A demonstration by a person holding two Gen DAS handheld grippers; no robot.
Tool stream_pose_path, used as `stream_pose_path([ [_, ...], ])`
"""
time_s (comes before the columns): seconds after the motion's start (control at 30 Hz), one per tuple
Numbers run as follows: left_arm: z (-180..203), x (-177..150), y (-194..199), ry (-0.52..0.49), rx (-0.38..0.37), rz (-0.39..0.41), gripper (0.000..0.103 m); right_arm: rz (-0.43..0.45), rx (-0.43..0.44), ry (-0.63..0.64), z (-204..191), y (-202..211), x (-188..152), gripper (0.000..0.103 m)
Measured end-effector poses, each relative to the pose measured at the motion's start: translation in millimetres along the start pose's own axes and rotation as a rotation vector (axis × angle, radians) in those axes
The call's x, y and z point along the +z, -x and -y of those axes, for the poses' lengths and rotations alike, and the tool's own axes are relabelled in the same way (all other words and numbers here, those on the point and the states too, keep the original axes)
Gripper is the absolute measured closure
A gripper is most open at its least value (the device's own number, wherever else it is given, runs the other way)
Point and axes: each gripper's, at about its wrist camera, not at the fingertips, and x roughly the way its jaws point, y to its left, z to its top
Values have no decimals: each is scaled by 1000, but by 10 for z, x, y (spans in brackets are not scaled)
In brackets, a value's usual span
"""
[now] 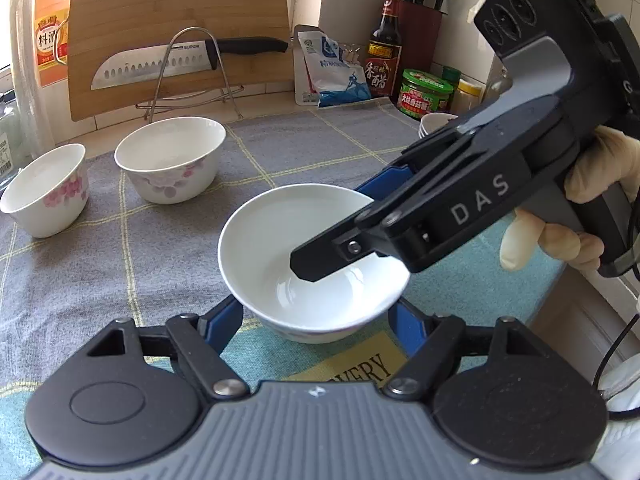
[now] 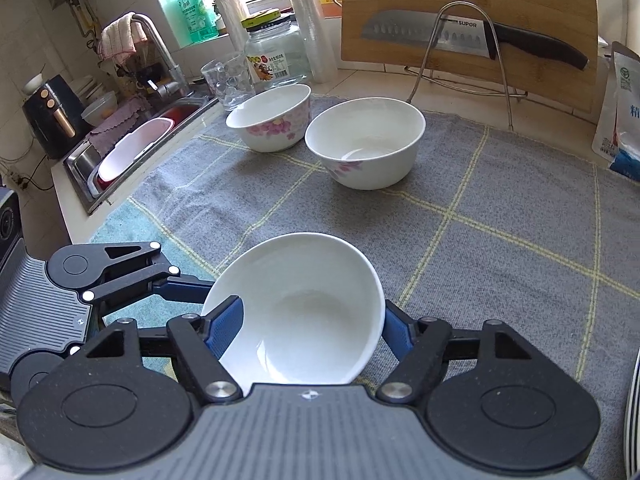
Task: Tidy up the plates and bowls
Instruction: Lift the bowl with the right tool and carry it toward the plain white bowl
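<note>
Though half hidden, left tool [image 1: 314, 316] apparently pinching white bowl [image 1: 276, 240], right tool [image 2: 310, 324] spread astride rim [image 1: 304, 189].

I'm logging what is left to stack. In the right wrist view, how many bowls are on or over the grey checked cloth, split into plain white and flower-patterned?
plain white bowl: 1
flower-patterned bowls: 2
Total: 3
</note>
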Motion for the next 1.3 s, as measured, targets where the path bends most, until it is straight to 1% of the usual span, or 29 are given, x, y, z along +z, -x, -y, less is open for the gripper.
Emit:
stream_pose_path([
  [0.1,19,-14,-20,-6,-1,-4,24,-9,-5,-5,8,-20,-33,24],
  [0.2,22,-12,-26,-10,-5,1,24,-4,3,-19,27,-18,-45,21],
  [0.3,30,-20,-35,-14,-5,1,23,-1,13,-20,18,-21,-50,14],
  [0.37,51,-26,-20,-26,4,10,16,11,13,-14,-3,-13,-48,4],
  [0.47,42,-30,53,-20,2,40,8,28,14,-5,-27,14,-25,0],
  [0.6,-22,-40,170,-6,22,55,6,40,-16,27,-51,58,25,0],
  [0.67,-73,-36,234,-1,49,67,2,53,-35,42,-53,94,60,0],
  [0.73,-139,-20,286,2,81,86,2,64,-56,59,-48,129,108,0],
  [0.87,-296,67,310,1,170,127,2,90,-98,97,-6,179,243,0],
  [0.93,-376,130,275,0,219,141,2,99,-109,114,30,187,318,0],
  [1.1,-598,290,130,7,308,167,2,105,-128,156,118,167,528,0],
  [1.2,-710,364,1,16,309,162,2,103,-122,164,174,112,651,0],
  [1.3,-742,410,-120,0,298,160,2,94,-134,183,223,26,769,0],
])
